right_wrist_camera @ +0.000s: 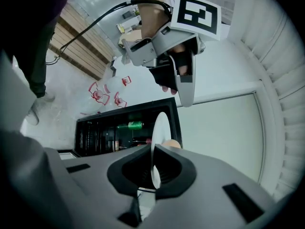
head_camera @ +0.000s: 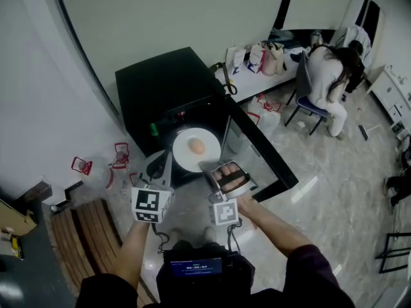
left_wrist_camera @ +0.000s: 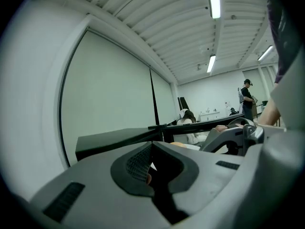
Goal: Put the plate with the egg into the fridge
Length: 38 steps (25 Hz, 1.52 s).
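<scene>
The white plate (head_camera: 186, 156) carries a brown egg (head_camera: 197, 147) and hangs level in front of the open black fridge (head_camera: 160, 85). My right gripper (head_camera: 210, 171) is shut on the plate's near right rim. In the right gripper view the plate (right_wrist_camera: 160, 128) runs edge-on between the jaws of the right gripper (right_wrist_camera: 152, 168), with the egg (right_wrist_camera: 172, 143) just beyond. My left gripper (head_camera: 166, 165) sits beside the plate's left rim, its jaws shut with nothing clamped. In the left gripper view the left gripper (left_wrist_camera: 152, 163) points past the egg (left_wrist_camera: 178, 144).
The fridge's glass door (head_camera: 263, 153) stands open to the right. A green bottle (right_wrist_camera: 129, 125) lies on a shelf inside. Red wire objects (head_camera: 82, 165) are on the floor at left, by a wooden bench (head_camera: 90, 230). A seated person (head_camera: 331, 76) is at a table with bags (head_camera: 257, 56).
</scene>
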Motion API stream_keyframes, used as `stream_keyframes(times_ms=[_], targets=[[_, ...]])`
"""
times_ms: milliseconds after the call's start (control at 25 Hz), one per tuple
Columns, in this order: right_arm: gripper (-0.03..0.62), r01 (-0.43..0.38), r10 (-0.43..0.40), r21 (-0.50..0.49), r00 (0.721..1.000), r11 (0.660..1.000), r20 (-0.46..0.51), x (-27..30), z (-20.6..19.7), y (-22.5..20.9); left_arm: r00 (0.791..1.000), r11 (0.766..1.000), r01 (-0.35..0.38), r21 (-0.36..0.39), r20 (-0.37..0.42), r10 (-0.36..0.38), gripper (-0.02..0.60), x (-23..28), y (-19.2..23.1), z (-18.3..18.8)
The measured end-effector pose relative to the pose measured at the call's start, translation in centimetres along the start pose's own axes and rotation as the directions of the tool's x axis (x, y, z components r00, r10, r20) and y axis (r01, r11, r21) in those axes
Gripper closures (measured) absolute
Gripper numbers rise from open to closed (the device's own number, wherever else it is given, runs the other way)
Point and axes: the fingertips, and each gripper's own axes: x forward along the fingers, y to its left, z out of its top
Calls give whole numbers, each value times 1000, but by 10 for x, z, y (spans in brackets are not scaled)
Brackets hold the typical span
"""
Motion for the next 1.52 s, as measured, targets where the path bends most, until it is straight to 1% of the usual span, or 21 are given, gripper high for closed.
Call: stream_keyframes(times_ms=[120, 240, 320, 480, 560, 680, 880, 1040, 1120, 1240, 1360, 1520], targets=[[574, -11, 11, -19, 1000, 1000, 5, -9, -1, 15, 1000, 999, -13, -50, -22, 12, 574, -17, -16, -23], [574, -21, 21, -13, 1000, 1000, -4, -10, -2, 22, 999, 996, -30, -84, -40, 26, 574, -25, -18, -37], [574, -27, 27, -7, 1000, 1000, -5, -11, -2, 25, 998, 995, -40, -89, -45, 36, 574, -28, -17, -39], [574, -16, 16, -10, 1000, 1000, -8, -7, -3, 25, 999, 997, -27, -71, -23, 25, 574, -27, -17, -39], [574, -30, 30, -9, 999, 999, -11, -4, -4, 32, 999, 997, -29, -68, -21, 28, 573, -26, -15, -45], [574, -74, 73, -12, 997, 997, -21, 0, -7, 57, 999, 995, -29, -92, -35, 26, 574, -26, -17, -67], [574, -154, 153, -15, 988, 988, -22, 14, -7, 122, 995, 992, -5, -128, -104, -8, 574, -23, -34, -133], [574, -225, 225, -68, 974, 972, -5, 41, -11, 197, 989, 986, -8, -165, -145, -17, 574, -9, -44, -201], [574, -240, 241, -93, 970, 966, 4, 67, -13, 234, 987, 985, -11, -173, -160, -17, 574, 0, -47, -239], [574, -226, 228, -110, 974, 968, 11, 120, -16, 283, 984, 986, -17, -167, -178, -13, 574, 14, -48, -296], [574, -204, 205, -125, 979, 971, -2, 180, -25, 324, 984, 987, -31, -160, -178, 2, 574, 31, -46, -348], [574, -138, 138, -154, 990, 978, -12, 263, -40, 357, 986, 987, -53, -154, -163, 28, 574, 57, -36, -413]])
